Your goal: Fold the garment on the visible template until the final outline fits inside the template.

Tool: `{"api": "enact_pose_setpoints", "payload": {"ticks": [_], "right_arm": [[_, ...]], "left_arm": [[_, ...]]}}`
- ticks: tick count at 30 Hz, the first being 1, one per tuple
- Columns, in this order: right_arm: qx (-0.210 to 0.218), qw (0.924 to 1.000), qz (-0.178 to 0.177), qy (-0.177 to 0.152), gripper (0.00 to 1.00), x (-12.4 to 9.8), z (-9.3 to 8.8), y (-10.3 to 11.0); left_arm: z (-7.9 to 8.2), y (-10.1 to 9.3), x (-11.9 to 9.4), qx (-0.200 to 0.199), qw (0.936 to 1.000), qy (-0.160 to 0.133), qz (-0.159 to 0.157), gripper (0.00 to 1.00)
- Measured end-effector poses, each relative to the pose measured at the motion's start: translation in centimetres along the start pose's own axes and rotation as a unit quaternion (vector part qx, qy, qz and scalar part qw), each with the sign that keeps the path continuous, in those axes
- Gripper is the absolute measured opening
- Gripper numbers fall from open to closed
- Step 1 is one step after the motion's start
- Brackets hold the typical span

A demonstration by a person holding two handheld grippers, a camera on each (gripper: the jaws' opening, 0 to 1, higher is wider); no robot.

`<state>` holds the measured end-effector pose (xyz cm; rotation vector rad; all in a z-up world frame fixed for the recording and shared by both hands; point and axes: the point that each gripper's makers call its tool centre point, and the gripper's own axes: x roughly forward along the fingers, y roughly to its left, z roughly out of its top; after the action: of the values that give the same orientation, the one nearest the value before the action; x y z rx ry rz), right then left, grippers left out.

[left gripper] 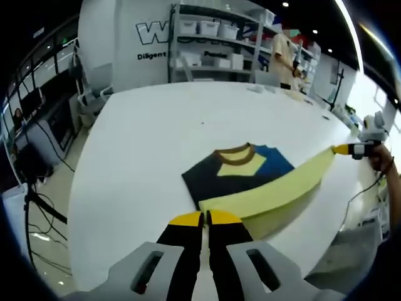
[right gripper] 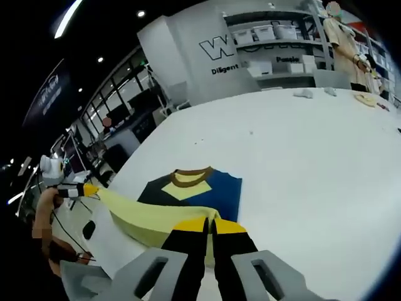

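Both my left gripper (left gripper: 205,219) and right gripper (right gripper: 210,224) are pinched closed on the shirt (left gripper: 241,172) hem; it's light, floppy fabric, so corners grip best.

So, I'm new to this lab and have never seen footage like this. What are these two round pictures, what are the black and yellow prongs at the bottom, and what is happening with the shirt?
There is no robot here. A person carries one hand-held gripper in each hand, and a fisheye camera rides on each, looking forward along its two jaws. The left gripper view shows the left hand-held gripper; the right gripper view shows the right hand-held gripper. The prongs are those jaws, black with yellow tips.

On the white table lies a garment, dark and blue with a yellow chest panel and a brown collar. Both sets of jaws are closed on its pale yellow hem, stretched between them and lifted over the rest, apparently mid-fold. Each view also catches the other gripper at the far end of the hem. Shelves stand behind.
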<state>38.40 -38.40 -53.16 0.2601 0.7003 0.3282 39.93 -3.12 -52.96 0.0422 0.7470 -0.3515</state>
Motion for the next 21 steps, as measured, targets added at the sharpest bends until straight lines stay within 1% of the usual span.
{"api": "enact_pose_setpoints", "payload": {"ticks": [1,8,10,13,14,21], "right_arm": [[0.002,1.0,-0.003,-0.004,0.0,0.2,0.4,0.0],[-0.002,0.9998,-0.008,-0.018,0.0,1.2,2.3,0.4],[-0.005,0.9997,-0.013,-0.018,0.0,1.4,2.7,0.2],[-0.014,0.9995,-0.019,-0.021,0.0,1.8,3.4,-0.1],[-0.015,0.9994,-0.02,-0.022,0.0,1.9,3.6,-0.1],[-0.024,0.999,-0.023,-0.03,0.0,3.3,5.0,-0.5]], "left_arm": [[0.4,0.0,0.3,0.003,1.0,-0.006,-0.002,0.0],[2.0,0.7,1.4,-0.018,0.9995,-0.024,0.005,0.0],[2.3,1.0,1.7,-0.019,0.9995,-0.024,0.007,0.0],[3.2,1.6,2.2,-0.022,0.9992,-0.031,0.008,0.0],[3.6,1.7,2.5,-0.02,0.999,-0.039,0.008,0.0],[4.7,2.6,4.0,-0.027,0.9985,-0.046,0.012,0.0]]}}
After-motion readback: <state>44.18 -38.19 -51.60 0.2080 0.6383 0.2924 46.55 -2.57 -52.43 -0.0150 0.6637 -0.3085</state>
